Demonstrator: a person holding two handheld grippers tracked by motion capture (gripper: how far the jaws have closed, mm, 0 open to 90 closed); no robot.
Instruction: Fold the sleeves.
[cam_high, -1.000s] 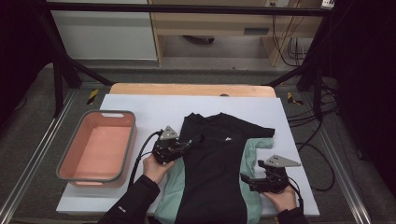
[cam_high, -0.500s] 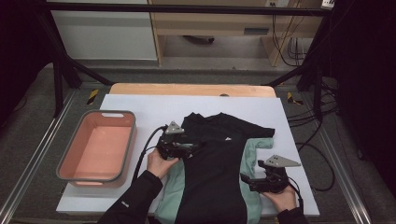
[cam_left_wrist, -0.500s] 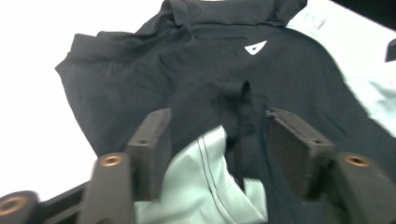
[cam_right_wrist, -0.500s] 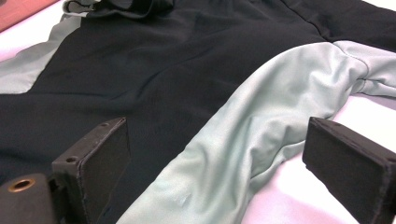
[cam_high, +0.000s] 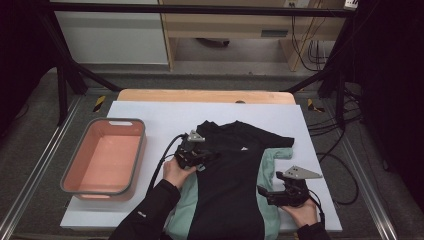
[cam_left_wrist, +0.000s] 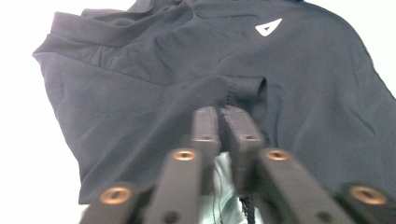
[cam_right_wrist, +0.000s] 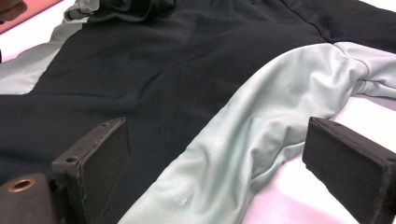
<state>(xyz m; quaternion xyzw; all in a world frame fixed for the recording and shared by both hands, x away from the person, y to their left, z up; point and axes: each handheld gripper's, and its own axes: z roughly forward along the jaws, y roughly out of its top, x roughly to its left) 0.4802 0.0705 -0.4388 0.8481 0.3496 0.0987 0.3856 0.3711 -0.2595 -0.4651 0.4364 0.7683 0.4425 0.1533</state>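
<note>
A black shirt (cam_high: 235, 170) with a small white logo lies on top of a pale green shirt (cam_high: 270, 162) on the white sheet. My left gripper (cam_high: 207, 160) rests on the black shirt's left side. Its jaws have just been closing and are shut, pinching a raised fold of the black shirt (cam_left_wrist: 140, 93) at its stitched edge, right at the left gripper (cam_left_wrist: 223, 112) tips. My right gripper (cam_high: 262, 192) stands open low at the shirts' right side. In its own view the right gripper (cam_right_wrist: 217, 140) straddles the green shirt (cam_right_wrist: 243, 140) beside the black shirt (cam_right_wrist: 163, 60), with its pads clear of the cloth.
A pink tub with a grey rim (cam_high: 137, 150) stands on the left of the white sheet (cam_high: 165, 112). Bare sheet lies behind the shirts and to their right. A wooden table edge (cam_high: 200, 95) runs along the far side.
My left gripper has slid a little right onto the black shirt and has closed on a fold of it. The right gripper has stayed put.
</note>
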